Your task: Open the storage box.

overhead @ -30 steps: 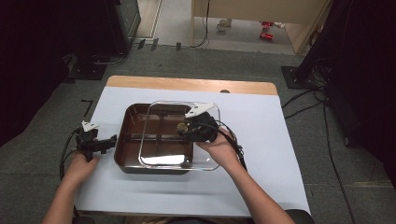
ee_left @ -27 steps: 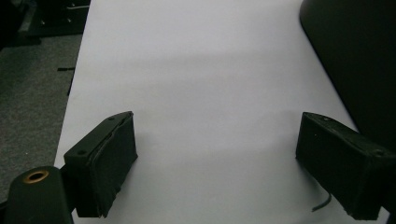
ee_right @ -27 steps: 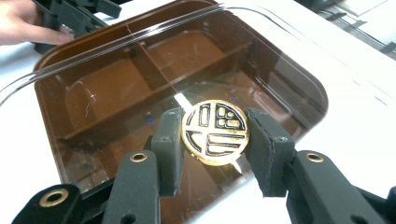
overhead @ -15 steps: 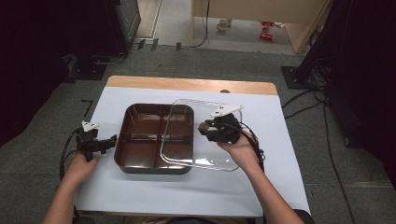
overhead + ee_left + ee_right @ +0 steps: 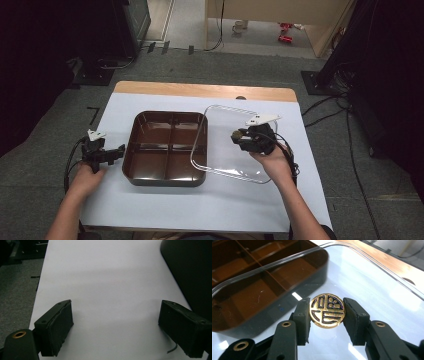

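Moved right off the brown tray [image 5: 150, 170], the clear lid [image 5: 220, 165] looks light, stiff, slippery; right tool [image 5: 239, 136] pinches its gold knob [image 5: 327, 310]; left tool [image 5: 119, 151] gapes empty.

Two black handheld grippers, left gripper [image 5: 102, 152] and right gripper [image 5: 250, 139], each with a pale three-cornered plate, trailing black cable, brass-ringed pivot holes and chunky padded fingers [image 5: 302, 318]; bare forearms, no sleeves.

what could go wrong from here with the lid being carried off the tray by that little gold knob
The right gripper holds the clear lid only by its round gold knob, so the lid might swivel or slip. Its left edge overlaps the brown tray and could catch the rim. The left gripper is open beside the tray, not steadying it.
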Demonstrator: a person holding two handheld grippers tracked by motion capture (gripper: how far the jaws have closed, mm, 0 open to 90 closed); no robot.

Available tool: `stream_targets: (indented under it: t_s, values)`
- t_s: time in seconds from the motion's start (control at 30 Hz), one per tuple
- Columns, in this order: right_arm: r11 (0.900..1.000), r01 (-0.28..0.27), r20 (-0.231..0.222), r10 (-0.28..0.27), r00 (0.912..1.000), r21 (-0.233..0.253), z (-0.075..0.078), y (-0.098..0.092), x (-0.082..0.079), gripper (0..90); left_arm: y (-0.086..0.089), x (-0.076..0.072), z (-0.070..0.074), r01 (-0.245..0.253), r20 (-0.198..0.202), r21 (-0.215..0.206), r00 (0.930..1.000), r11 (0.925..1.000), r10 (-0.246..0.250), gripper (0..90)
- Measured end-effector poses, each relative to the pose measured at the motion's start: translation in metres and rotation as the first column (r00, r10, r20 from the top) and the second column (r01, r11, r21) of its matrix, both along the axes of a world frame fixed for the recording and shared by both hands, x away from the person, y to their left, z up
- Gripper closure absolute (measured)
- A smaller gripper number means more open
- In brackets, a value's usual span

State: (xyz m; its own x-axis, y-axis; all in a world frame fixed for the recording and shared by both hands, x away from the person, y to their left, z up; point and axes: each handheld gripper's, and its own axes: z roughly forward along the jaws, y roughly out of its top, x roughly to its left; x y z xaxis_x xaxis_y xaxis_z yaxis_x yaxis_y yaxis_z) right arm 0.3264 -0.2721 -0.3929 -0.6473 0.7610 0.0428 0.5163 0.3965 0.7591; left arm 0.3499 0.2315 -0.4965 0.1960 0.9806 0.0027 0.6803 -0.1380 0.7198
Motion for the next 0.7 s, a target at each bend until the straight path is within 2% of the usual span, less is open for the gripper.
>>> stream_targets:
  t_s: [0.13,0.23,0.37,0.53,0.7]
  values:
    - [0.999,0.049,-0.009,-0.049,0.9987,0.011,-0.009,-0.019,0.002,58.8,0.000,0.000,0.000,0.000,0.000,0.000,1.0000,1.0000,0.000,12.2]
    - [0.997,0.081,-0.010,-0.081,0.9967,0.001,-0.016,-0.028,0.002,58.8,0.000,0.000,0.000,0.000,0.000,0.000,1.0000,1.0000,0.000,12.2]
    - [0.995,0.100,-0.015,-0.100,0.9949,-0.009,-0.021,-0.035,0.004,58.9,0.000,0.000,0.000,0.000,-0.001,0.000,1.0000,1.0000,0.000,12.2]
    - [0.990,0.138,-0.022,-0.138,0.9902,0.000,-0.026,-0.046,0.009,58.8,0.000,0.000,0.000,0.000,0.000,0.000,1.0000,1.0000,0.000,12.3]
    - [0.979,0.203,-0.025,-0.203,0.9789,-0.006,-0.036,-0.061,0.022,58.9,0.000,0.000,0.000,0.000,0.000,0.000,1.0000,1.0000,0.000,12.2]
